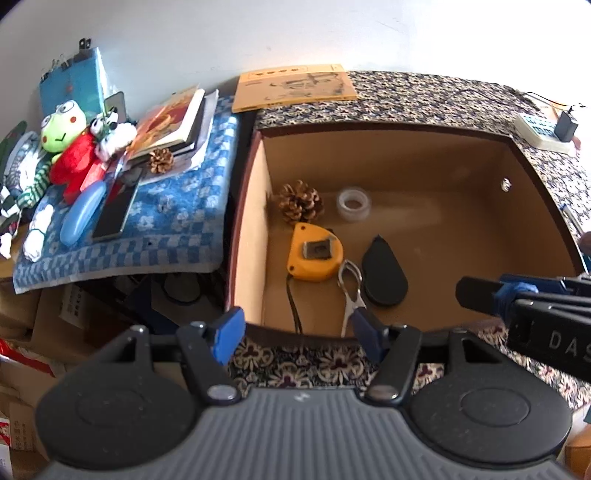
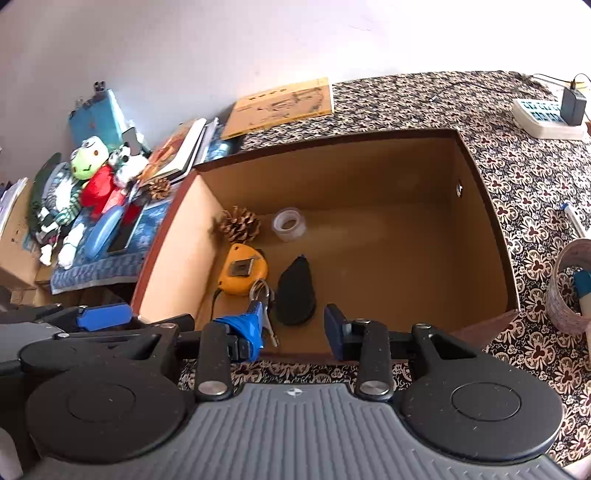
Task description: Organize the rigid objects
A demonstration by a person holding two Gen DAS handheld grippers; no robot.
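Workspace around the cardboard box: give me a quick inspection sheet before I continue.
Surface: floral tablecloth under the open box.
Job's things: pine cone, tape roll, yellow tape measure, metal clip and black pouch lie in the box; second pine cone outside by the books.
Clutter: frog plush, blue case.
Grippers: left gripper and right gripper open, empty.
Cables: power strip with adapter.
Surroundings: white wall.

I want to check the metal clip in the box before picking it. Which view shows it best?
The left wrist view: the metal clip lies nearly whole between the tape measure and black pouch. In the right wrist view, a blue fingertip covers much of the clip.
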